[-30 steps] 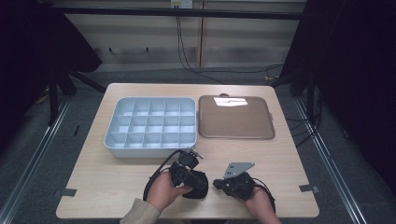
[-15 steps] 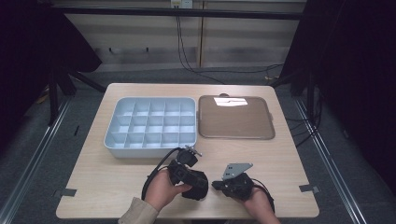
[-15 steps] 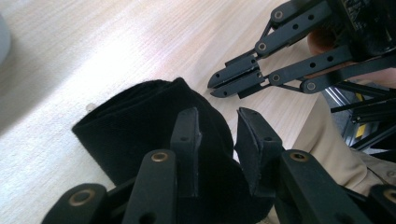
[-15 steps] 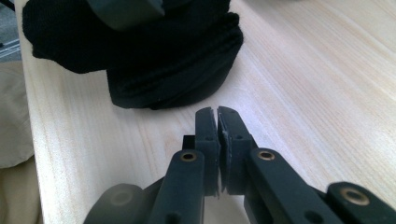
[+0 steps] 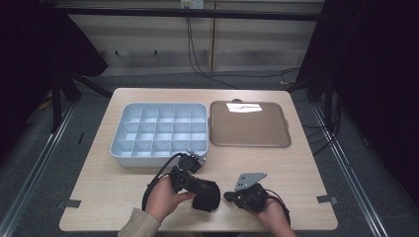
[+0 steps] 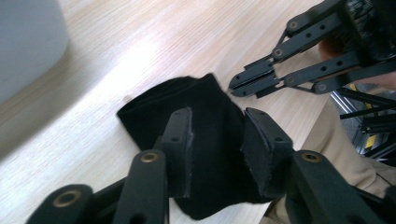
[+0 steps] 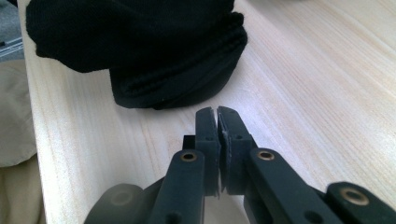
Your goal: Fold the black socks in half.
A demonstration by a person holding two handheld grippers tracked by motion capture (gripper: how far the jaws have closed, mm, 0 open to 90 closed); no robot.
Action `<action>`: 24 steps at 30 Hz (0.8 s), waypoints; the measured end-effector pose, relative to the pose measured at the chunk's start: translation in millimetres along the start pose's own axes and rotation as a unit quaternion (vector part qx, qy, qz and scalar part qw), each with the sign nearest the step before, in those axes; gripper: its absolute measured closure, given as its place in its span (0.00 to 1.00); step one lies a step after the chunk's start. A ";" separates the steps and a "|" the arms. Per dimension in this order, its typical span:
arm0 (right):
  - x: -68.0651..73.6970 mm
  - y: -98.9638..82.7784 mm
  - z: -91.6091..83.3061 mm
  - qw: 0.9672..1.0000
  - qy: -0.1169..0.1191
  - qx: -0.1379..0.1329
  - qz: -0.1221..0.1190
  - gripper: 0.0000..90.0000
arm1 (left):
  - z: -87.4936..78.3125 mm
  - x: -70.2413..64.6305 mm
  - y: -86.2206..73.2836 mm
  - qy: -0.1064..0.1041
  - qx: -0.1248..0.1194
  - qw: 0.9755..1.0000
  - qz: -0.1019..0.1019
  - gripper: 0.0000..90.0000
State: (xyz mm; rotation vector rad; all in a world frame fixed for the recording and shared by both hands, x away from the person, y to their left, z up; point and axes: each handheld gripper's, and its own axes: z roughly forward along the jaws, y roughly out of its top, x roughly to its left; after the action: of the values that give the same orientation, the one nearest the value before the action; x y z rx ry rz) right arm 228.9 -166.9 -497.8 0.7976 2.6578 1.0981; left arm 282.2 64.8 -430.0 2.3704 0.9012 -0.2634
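A folded black cloth [image 5: 207, 196] lies near the table's front edge, between the two hands. My left gripper [image 5: 199, 189] reaches over it from the left. In the left gripper view the jaws [image 6: 217, 122] stand apart, and they have just been opening. The cloth [image 6: 149, 112] lies under and between them, and the pads do not press on it. My right gripper [image 5: 228, 196] rests just right of the cloth and is shut with nothing held. Its closed tips [image 7: 217, 112] point at the cloth's folded edge [image 7: 177, 79] from a short way off. The left gripper view also shows the right gripper [image 6: 239, 84].
A pale grey tray [image 5: 158, 129] with several compartments stands behind the hands, its corner [image 6: 23, 42] close to my left gripper. A flat brown tray [image 5: 249, 123] lies to its right. The person's lap is just past the table's front edge [image 7: 32, 140].
The left hand has shifted slightly over the black cloth. The right hand has kept still.
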 end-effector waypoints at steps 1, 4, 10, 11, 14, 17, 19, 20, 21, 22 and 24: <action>0.2 0.0 -0.1 1.000 0.001 0.000 0.001 0.97 | -0.7 1.5 -1.4 0.004 -0.002 1.000 -0.003 0.67; 0.6 0.4 -0.6 1.000 0.002 -0.001 0.003 0.97 | -3.6 7.3 -5.5 0.006 -0.006 1.000 -0.013 0.62; 1.9 1.1 -0.2 1.000 0.004 0.000 0.001 0.97 | -3.0 16.3 -14.3 0.015 -0.002 1.000 -0.021 0.53; 2.0 1.3 0.0 1.000 0.004 -0.001 -0.001 0.97 | -1.5 17.2 -15.9 0.015 -0.007 1.000 -0.026 0.51; 2.0 1.4 0.7 1.000 0.005 -0.002 -0.003 0.97 | 0.9 21.5 -19.6 0.016 0.001 0.999 -0.028 0.46; 2.4 1.4 0.9 1.000 0.006 -0.002 -0.003 0.97 | 3.1 22.9 -21.3 0.013 0.001 0.999 -0.032 0.44; 2.7 1.7 0.8 1.000 0.006 -0.001 -0.005 0.97 | 4.9 23.3 -22.3 0.010 0.003 0.999 -0.038 0.42; 3.2 2.0 0.6 1.000 0.007 -0.002 -0.004 0.97 | 5.8 23.3 -22.8 0.008 0.001 0.999 -0.041 0.42; 3.2 2.0 0.6 1.000 0.007 -0.002 -0.004 0.97 | 6.2 23.5 -23.2 0.006 0.003 0.999 -0.042 0.42; 3.4 2.1 0.5 1.000 0.005 -0.001 -0.004 0.98 | 7.3 24.1 -24.0 0.006 0.003 0.999 -0.046 0.41; 3.6 2.1 0.9 1.000 0.006 -0.001 -0.005 0.98 | 7.7 24.5 -24.6 0.007 0.003 0.999 -0.048 0.40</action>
State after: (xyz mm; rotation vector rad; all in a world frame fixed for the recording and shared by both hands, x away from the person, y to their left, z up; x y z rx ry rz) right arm 227.1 -163.2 -496.8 0.7777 2.6676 1.1054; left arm 284.6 88.4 -456.5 2.3396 1.0229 -0.2884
